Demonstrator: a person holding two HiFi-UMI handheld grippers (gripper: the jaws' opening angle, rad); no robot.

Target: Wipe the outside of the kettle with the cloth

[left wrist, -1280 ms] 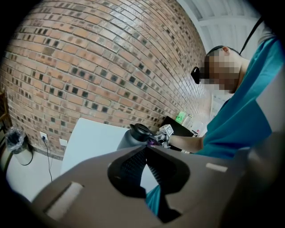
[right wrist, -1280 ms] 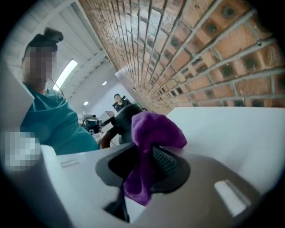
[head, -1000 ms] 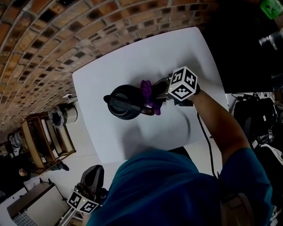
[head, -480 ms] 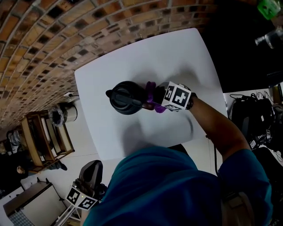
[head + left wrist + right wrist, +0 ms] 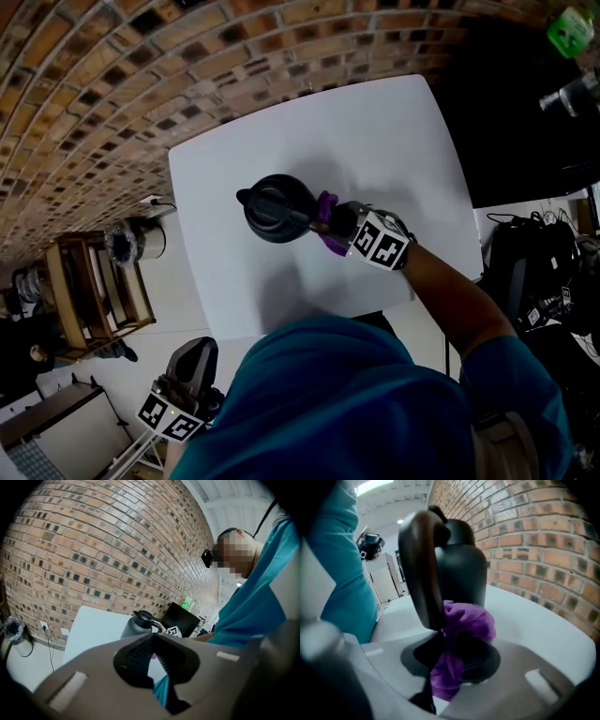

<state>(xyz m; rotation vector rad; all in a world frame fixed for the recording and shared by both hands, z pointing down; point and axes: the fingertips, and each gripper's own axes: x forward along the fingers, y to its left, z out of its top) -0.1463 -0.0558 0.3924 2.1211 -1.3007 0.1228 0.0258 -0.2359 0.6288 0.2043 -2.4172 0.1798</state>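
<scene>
**Trainee:** Where is the work item, and what are the tongs doing?

**Instructor:** The kettle [image 5: 275, 208] stands upright near the middle of the white tabletop [image 5: 375, 131]. The right tongs [image 5: 454, 653] are clamped on a bunched purple cloth [image 5: 466, 623], which is pressed to the lower body just beside the foot of the handle [image 5: 419, 569]. The left tongs [image 5: 152, 656] are closed tip to tip on nothing, and hang low at the person's side, well clear of the tabletop.

**Trainee:** How will it handle?

**Instructor:** The kettle is rigid, with a smooth dark shell that is probably slick. Whether it is filled cannot be told from here, so assume it may be heavy. The cloth is soft and will conform to the curve. Nothing steadies the kettle (the left tongs are idle), so firm strokes could turn or slide it. The handle is the sound place to hold.

**Trainee:** Clearance?

**Instructor:** There is bare surface on every side of the kettle. The near edge lies toward the person, and a brick wall [image 5: 103, 84] lies beyond the far edge.
</scene>
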